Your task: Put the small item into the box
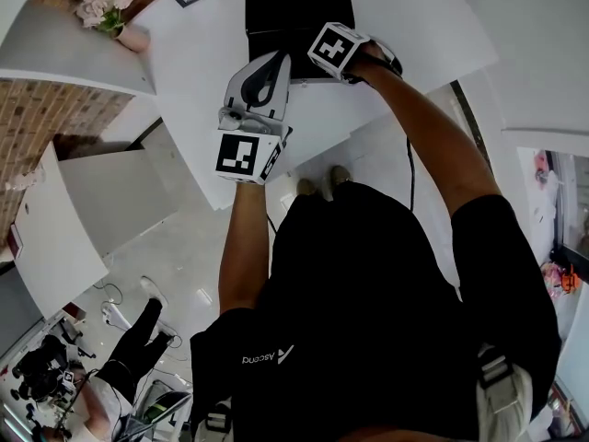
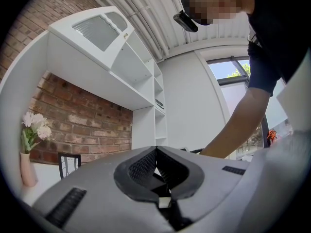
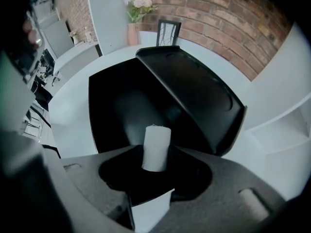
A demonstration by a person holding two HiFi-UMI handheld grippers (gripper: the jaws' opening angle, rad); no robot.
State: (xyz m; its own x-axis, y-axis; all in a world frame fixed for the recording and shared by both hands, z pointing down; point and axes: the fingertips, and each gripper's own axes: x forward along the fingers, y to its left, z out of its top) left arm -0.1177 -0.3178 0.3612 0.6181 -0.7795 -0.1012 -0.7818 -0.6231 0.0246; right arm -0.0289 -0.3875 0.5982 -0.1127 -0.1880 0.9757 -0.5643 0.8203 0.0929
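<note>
Pinches a small white cylinder (image 3: 156, 148) in the right gripper (image 3: 156, 161), jaws pressed against its sides, free end poking out past the tips. Hangs it over the open black box (image 3: 114, 110), not yet inside, with the dark hollow straight beyond it in the right gripper view. Shows the box's lid (image 3: 194, 96) swung up and tilted back on the right side of the hollow, glossy inner face turned toward the camera. Finds the box on a white table (image 3: 73, 115), well in from the near edge.

Holds the left gripper (image 2: 155, 152) nearer than the box and to its left in the head view, apart from both box and cylinder. Has its jaws pressed together, tips meeting, nothing between them. Points it up and away toward a brick wall (image 2: 82, 130) and white shelving, with the person's bare forearm (image 2: 243, 125) crossing on the right.

Places a pink vase of pale flowers (image 3: 133, 30) at the far side of the table, and just right of it a dark picture frame (image 3: 167, 33), both in front of the brick.
</note>
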